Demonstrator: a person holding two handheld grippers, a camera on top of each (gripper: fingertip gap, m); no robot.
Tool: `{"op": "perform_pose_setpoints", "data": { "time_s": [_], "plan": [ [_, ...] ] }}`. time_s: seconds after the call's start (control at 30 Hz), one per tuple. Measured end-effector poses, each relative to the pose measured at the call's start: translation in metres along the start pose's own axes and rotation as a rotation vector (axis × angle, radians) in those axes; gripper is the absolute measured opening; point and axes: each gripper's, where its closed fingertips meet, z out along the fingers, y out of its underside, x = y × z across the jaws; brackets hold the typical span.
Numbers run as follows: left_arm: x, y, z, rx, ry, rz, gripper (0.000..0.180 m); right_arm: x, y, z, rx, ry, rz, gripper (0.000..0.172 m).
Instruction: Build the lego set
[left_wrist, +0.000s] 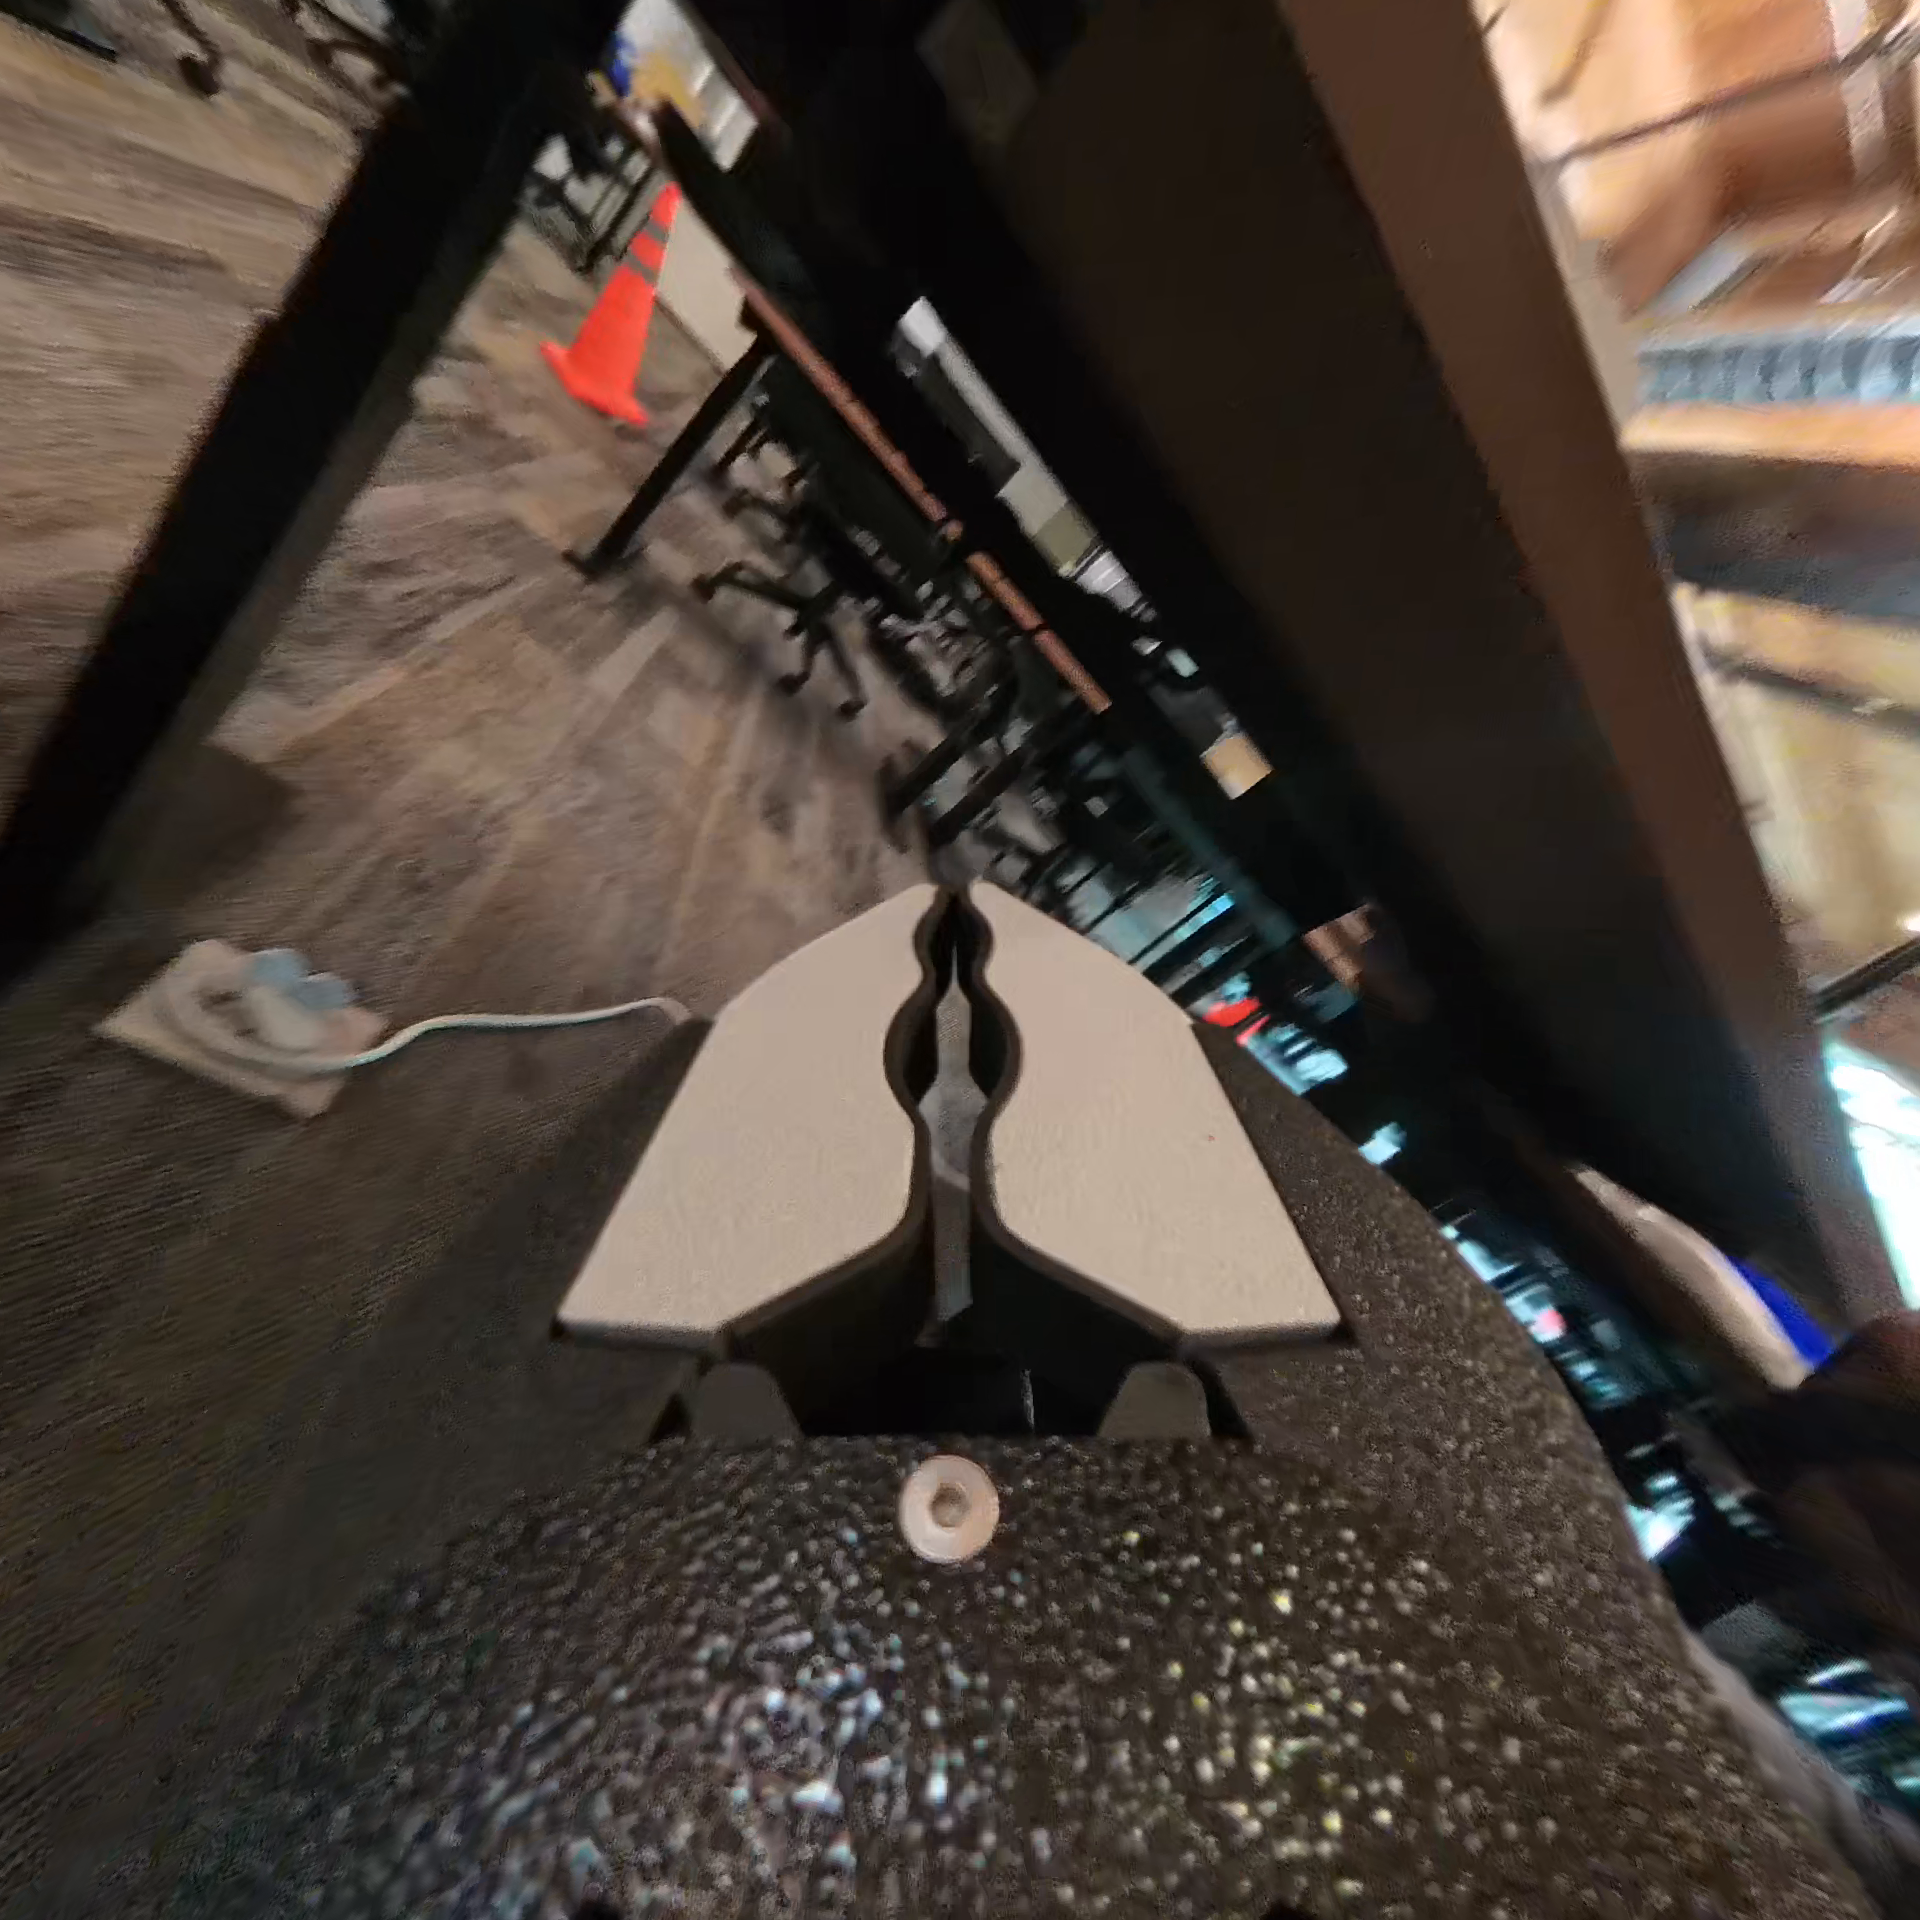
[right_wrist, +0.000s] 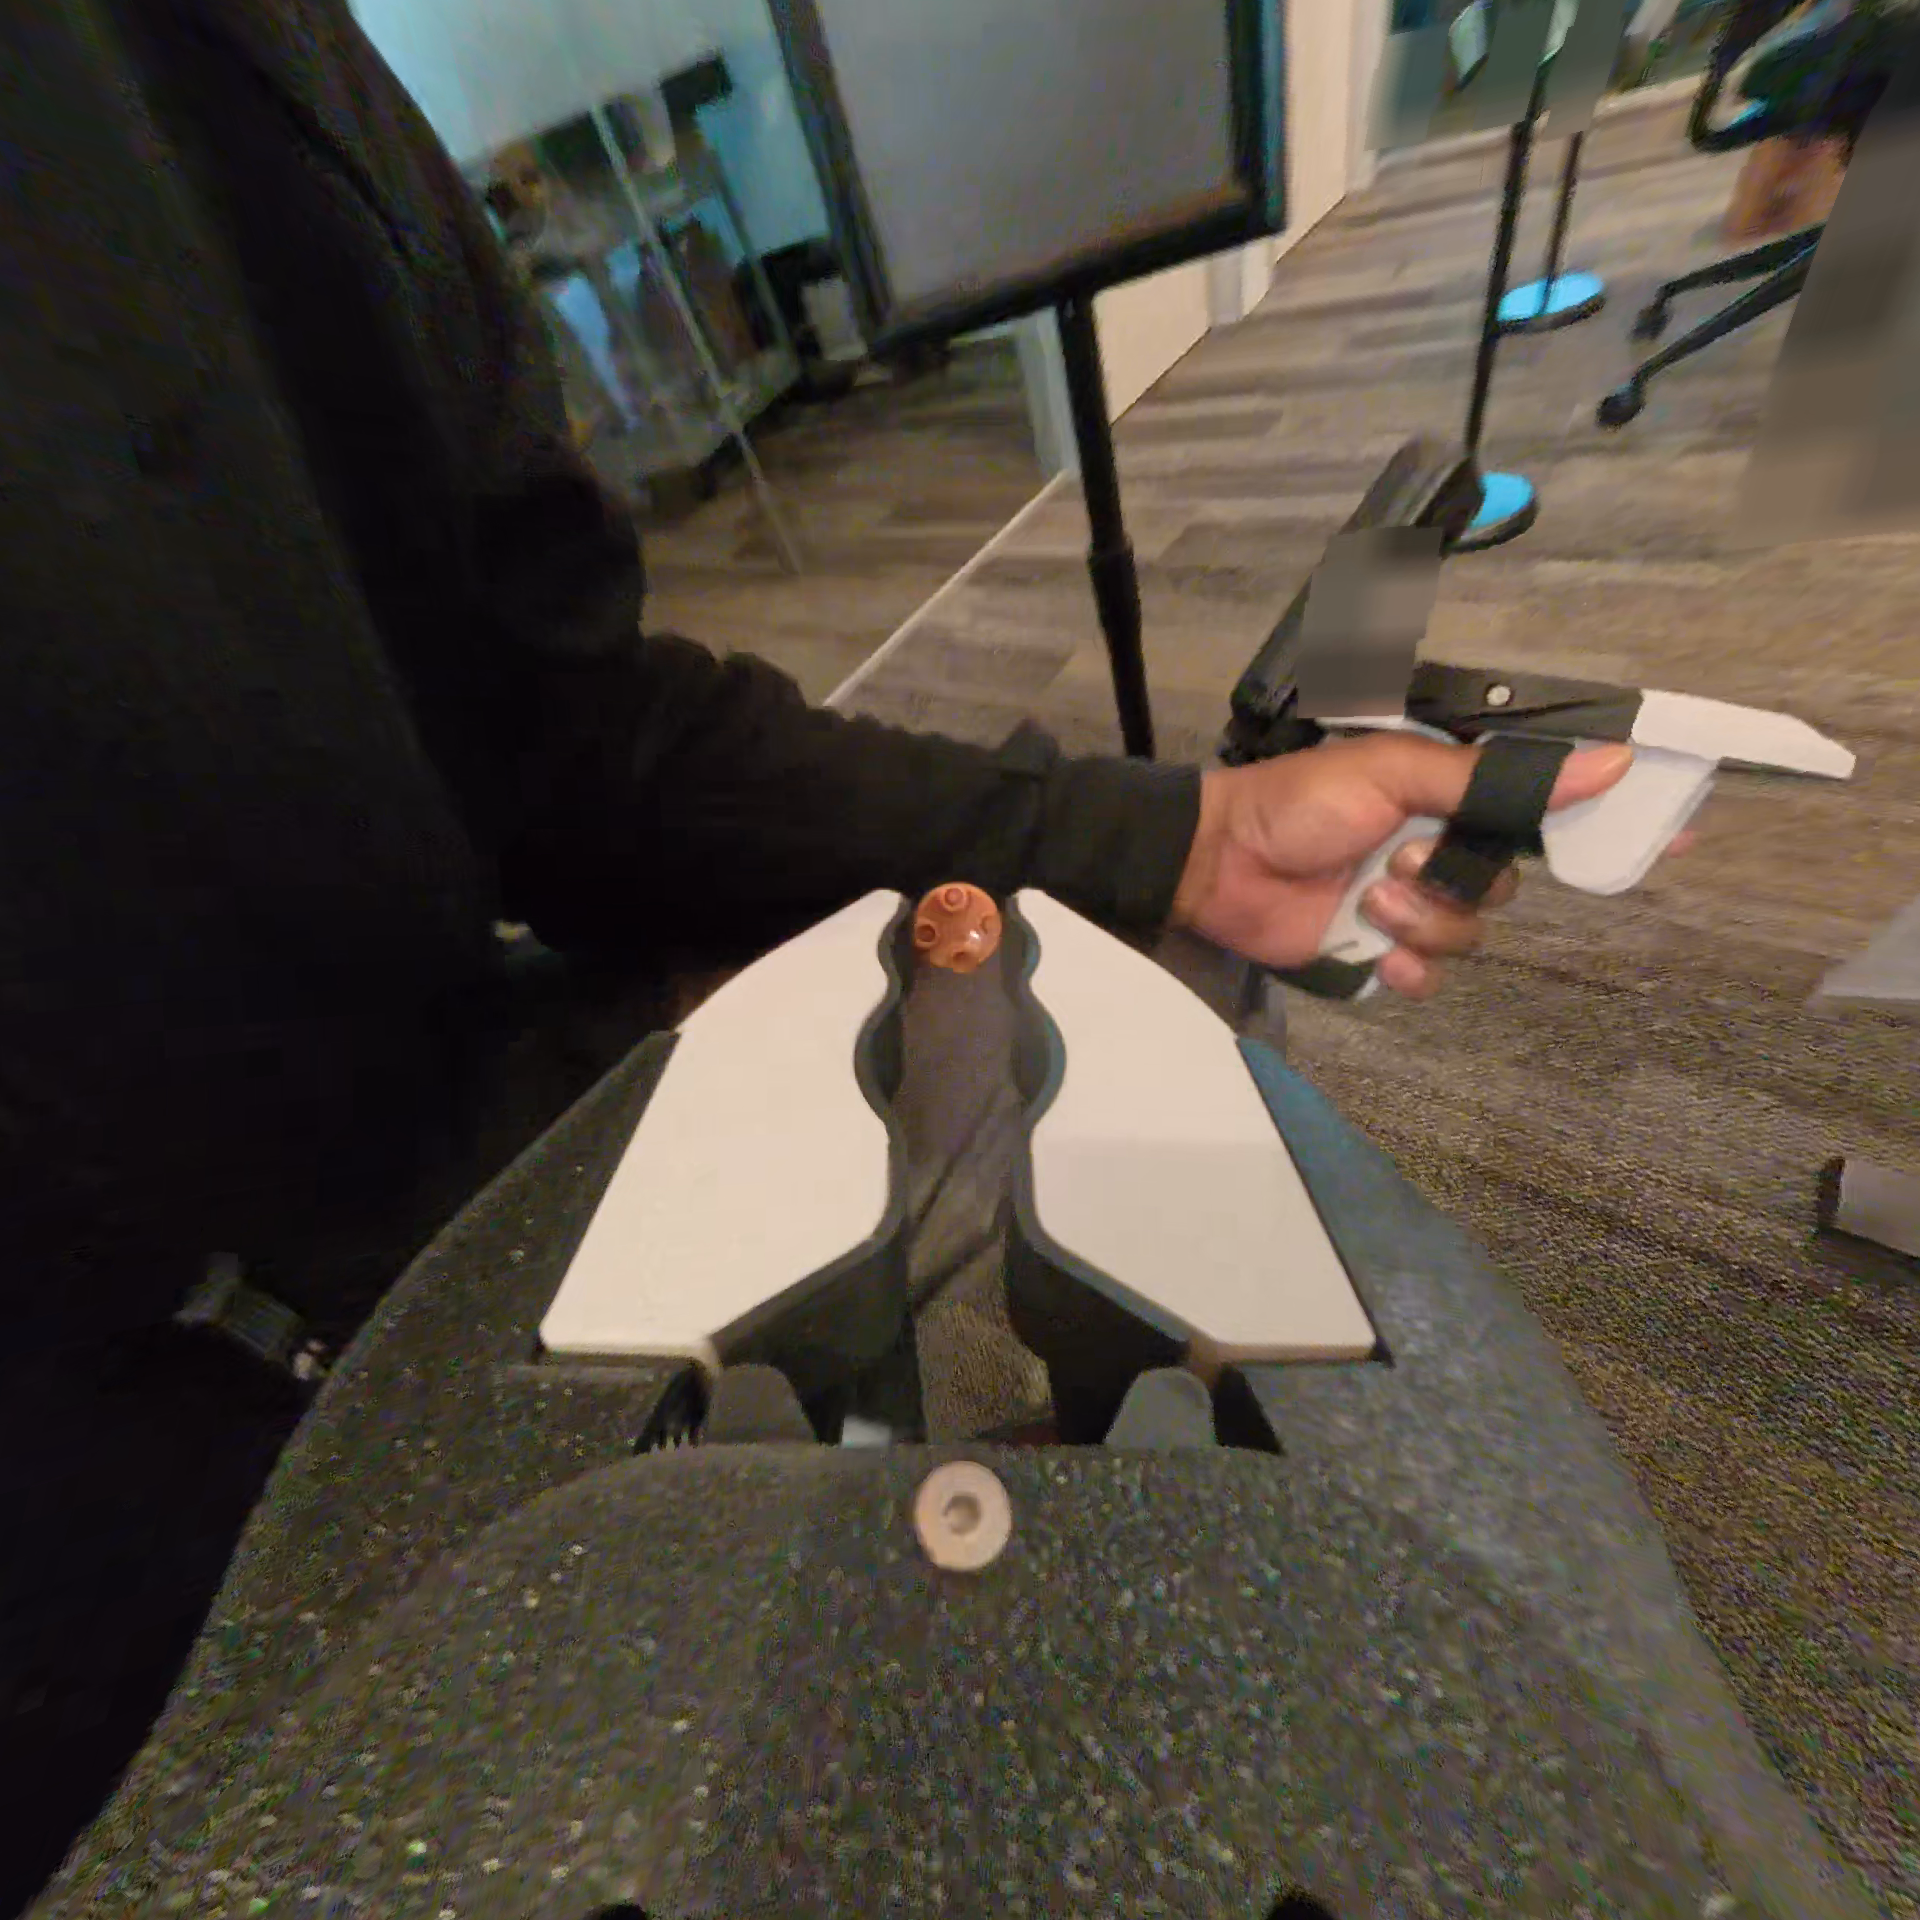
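Grey carpet floor (right_wrist: 1558, 1195) seen below. Small orange-brown round studded piece (right_wrist: 956, 928), judged light, stiff, slippery, is pinched at tips of right gripper (right_wrist: 957, 914). Left gripper (left_wrist: 952, 896) closed, nothing held.

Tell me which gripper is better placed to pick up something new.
Left, probably. The left gripper is shut with nothing between its fingertips, while the right gripper already pinches a small orange-brown round piece.
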Motion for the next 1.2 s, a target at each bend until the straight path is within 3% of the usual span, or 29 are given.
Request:
{"op": "perform_pose_setpoints", "data": {
  "time_s": [0.13,0.23,0.47,0.5,0.63,0.83,0.93,1.03,1.2],
  "plan": [
    [0.028,0.007,0.05,0.109,0.123,-0.101,0.0,0.009,-0.012,-0.019,0.082,0.067,0.018,0.015],
    [0.051,0.02,0.078,0.075,0.183,-0.1,0.0,0.017,-0.031,-0.029,0.097,0.123,-0.012,0.016],
    [0.16,0.011,0.109,0.11,0.379,0.008,0.0,0.014,-0.117,-0.104,0.191,0.248,-0.166,0.016],
    [0.182,0.005,0.114,0.094,0.436,0.039,0.0,0.012,-0.131,-0.121,0.223,0.258,-0.163,0.016],
    [0.231,-0.027,0.117,0.155,0.433,0.197,0.0,0.005,-0.179,-0.199,0.437,0.272,-0.121,0.015],
    [0.319,-0.052,0.097,0.18,0.562,0.618,0.0,0.019,-0.207,-0.294,0.745,0.206,0.028,0.016],
    [0.358,-0.056,0.112,0.122,0.651,0.79,0.0,0.041,-0.206,-0.306,0.737,0.222,0.058,0.015],
    [0.368,-0.064,0.154,0.001,0.637,0.927,0.009,0.069,-0.203,-0.312,0.679,0.253,0.057,0.015],
    [0.342,-0.035,0.237,-0.413,0.711,1.061,0.027,0.129,-0.2,-0.329,0.633,0.294,0.097,0.015]
  ]
}}
